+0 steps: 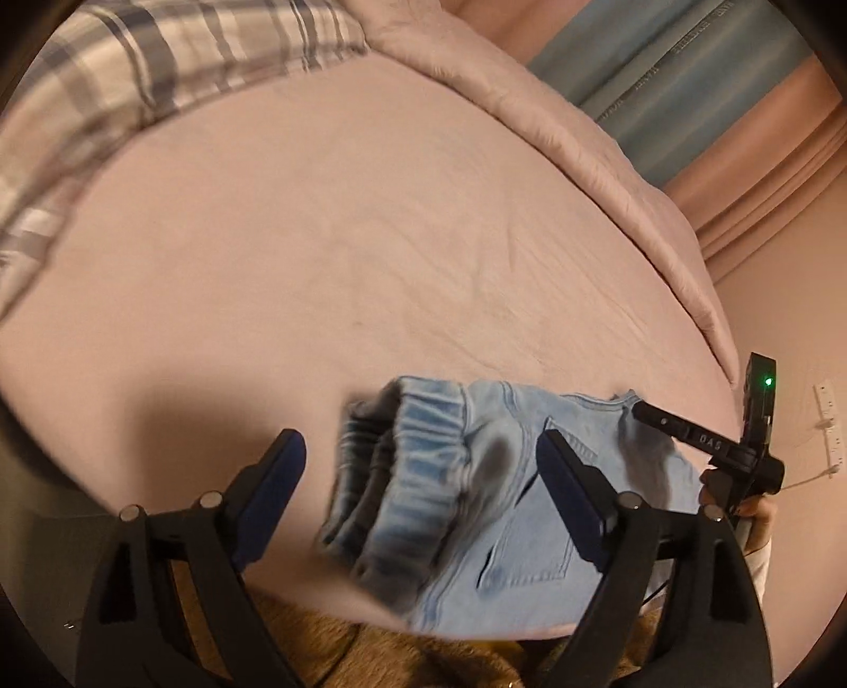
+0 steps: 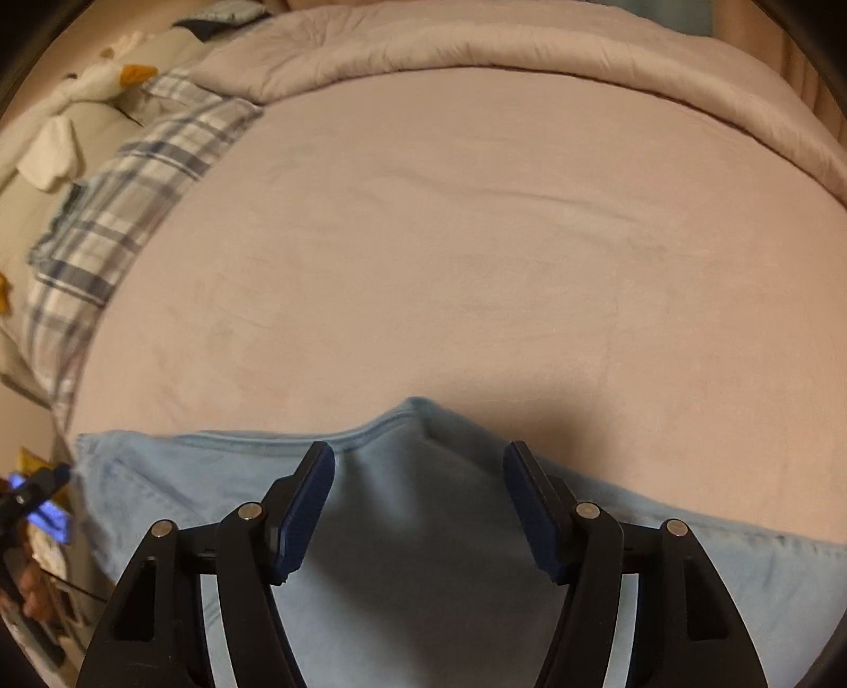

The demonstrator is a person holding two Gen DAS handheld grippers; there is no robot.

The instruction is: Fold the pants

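Note:
Light blue denim pants (image 1: 476,508) lie on the pink bed sheet (image 1: 344,254) near its front edge. In the left wrist view the elastic waistband end is bunched up between my left gripper's open fingers (image 1: 421,450); a back pocket shows to the right. My right gripper (image 1: 704,444) appears there at the pants' far right. In the right wrist view the pants (image 2: 418,529) spread flat, with a raised fold at their far edge. My right gripper (image 2: 418,460) is open just above the cloth and holds nothing.
A plaid pillow (image 2: 116,211) lies at the left of the bed. A rolled pink duvet (image 2: 476,47) runs along the far side. A plush toy (image 2: 95,79) sits beyond the pillow. A brown rug (image 1: 370,656) lies below the bed's front edge.

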